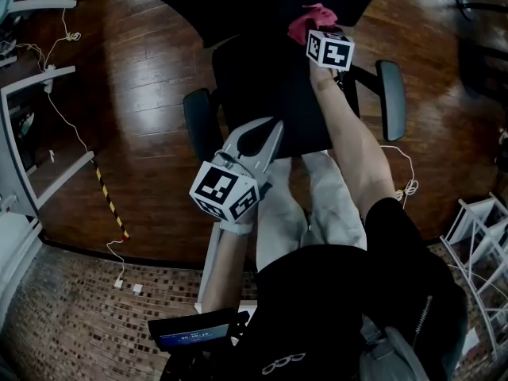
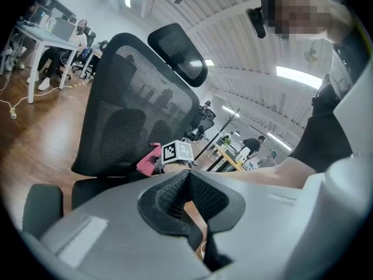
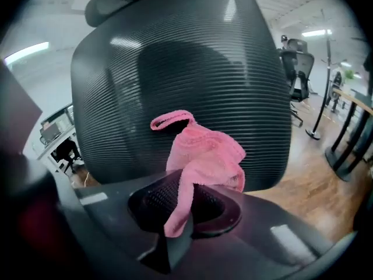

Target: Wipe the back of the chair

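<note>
A black mesh office chair stands in front of me, its backrest (image 3: pixel 180 69) filling the right gripper view. My right gripper (image 3: pixel 180 200) is shut on a pink cloth (image 3: pixel 204 156), which lies bunched against the lower middle of the mesh. From above, the pink cloth (image 1: pixel 312 18) sits at the foot of the backrest, just past the right gripper (image 1: pixel 317 30) and above the seat (image 1: pixel 270 86). My left gripper (image 1: pixel 274 125) hovers over the seat's near edge, shut with nothing in it. In its own view the left gripper (image 2: pixel 187 177) points at the backrest (image 2: pixel 140 109) and headrest (image 2: pixel 178 54).
Two armrests (image 1: pixel 391 98) (image 1: pixel 198 121) flank the seat. White desk frames (image 1: pixel 40 78) and cables lie on the wooden floor to the left, with a yellow-black strip (image 1: pixel 109 205). A white rack (image 1: pixel 480 236) stands at the right. People sit at desks (image 2: pixel 52 37) far off.
</note>
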